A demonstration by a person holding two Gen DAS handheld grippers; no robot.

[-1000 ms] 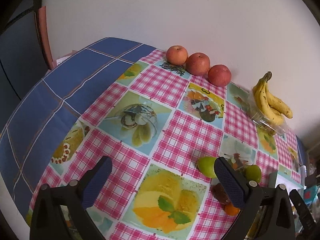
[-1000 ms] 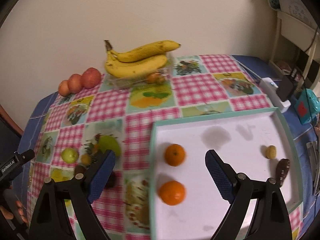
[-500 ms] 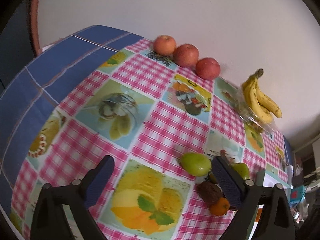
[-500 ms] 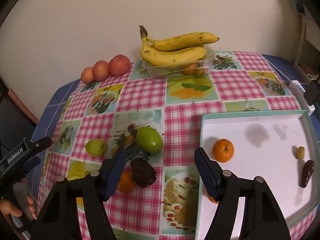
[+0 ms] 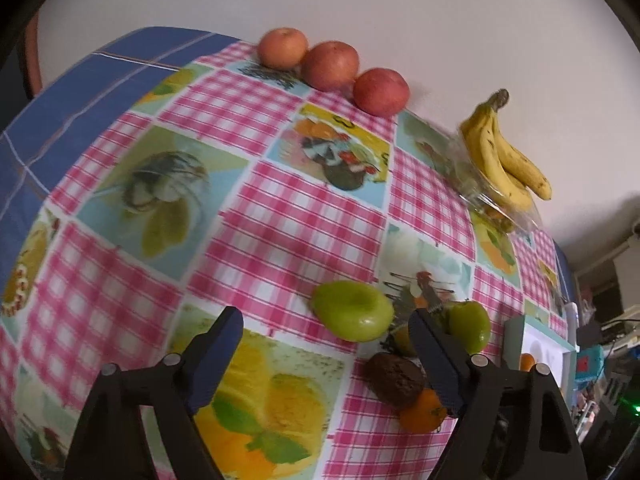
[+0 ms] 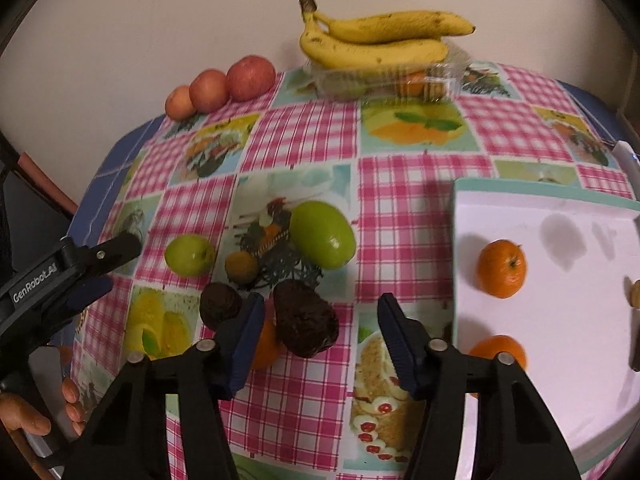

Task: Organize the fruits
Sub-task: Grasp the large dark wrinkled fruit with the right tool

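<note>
**A:** How is the table laid out, from the biggest thing down?

**B:** A checked tablecloth is seen under everything. At three o'clock in the right wrist view a white tray is set; two oranges and a small brownish piece at its far edge are already held in it. At twelve o'clock a bunch of bananas is rested on a clear plastic box, and three red apples are lined up at eleven o'clock against the wall.

**A:** And what is left loose?

**B:** A cluster near the centre — a large green fruit, a smaller green fruit at nine o'clock of it, a dark avocado, a second dark fruit, a small brownish round one between them, and an orange partly hidden behind a finger. None of these is yet placed, so the sorting is judged barely begun.

**A:** The grippers?

**B:** The right gripper is pointed down at the avocado; its jaws have just been closing, the avocado is partly framed between them, but no contact by the pads is seen — nothing is grasped. The left gripper is held apart as well; its jaws have also been narrowing, with only cloth between them and the green fruit at one o'clock of the gap.
</note>
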